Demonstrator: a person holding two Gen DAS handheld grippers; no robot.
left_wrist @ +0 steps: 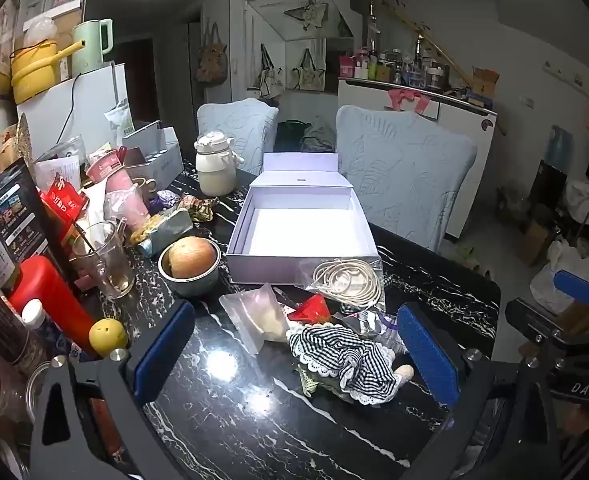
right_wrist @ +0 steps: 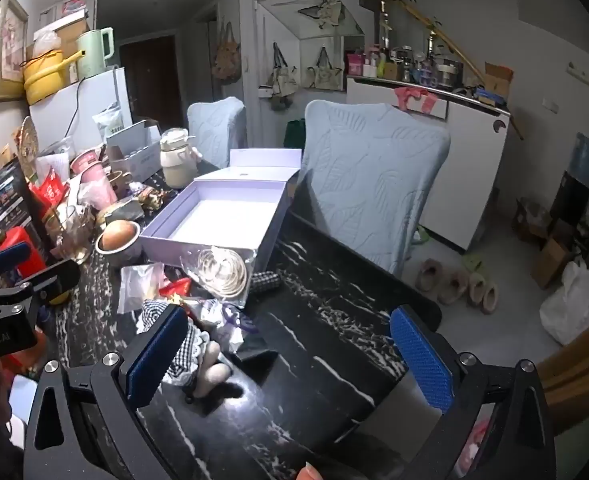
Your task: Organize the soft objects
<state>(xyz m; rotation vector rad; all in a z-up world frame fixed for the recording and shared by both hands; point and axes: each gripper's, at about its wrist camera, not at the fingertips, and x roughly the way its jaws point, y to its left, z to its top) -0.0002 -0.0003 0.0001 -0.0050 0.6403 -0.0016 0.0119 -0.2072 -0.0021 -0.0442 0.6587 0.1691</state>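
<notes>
Left gripper (left_wrist: 294, 350) spread wide, nothing between the pads, pointing down at the black marble table (left_wrist: 222, 412). Right inside its span, toward the right finger: a small doll (left_wrist: 344, 360) in checked cloth with lace trim, lying flat, pale foot sticking out to the right. Not touched yet. Just behind the doll: a clear bag of pale stuff (left_wrist: 254, 320), a red scrap (left_wrist: 312, 308), crinkly foil (left_wrist: 368, 322), then a clear bag of coiled cord (left_wrist: 348, 280) leaning against the open white box (left_wrist: 302, 256). Box is empty, lid standing up at the back. Bowl with an apple (left_wrist: 190, 264) sits left of the box, glass cup (left_wrist: 102, 258) further left.

Right gripper (right_wrist: 290, 354) also wide open and empty, over bare table to the right of the pile; the doll sits by its left finger.

Likely step: take the doll and drop it in the box. To do it well, centre the left jaws over the doll's body, not the loose lace, come low and close across the bulk so cloth doesn't slip out. Keep the pads off the foil and the bag. Lift clear of the cord bag before crossing the front wall of the box.
</notes>
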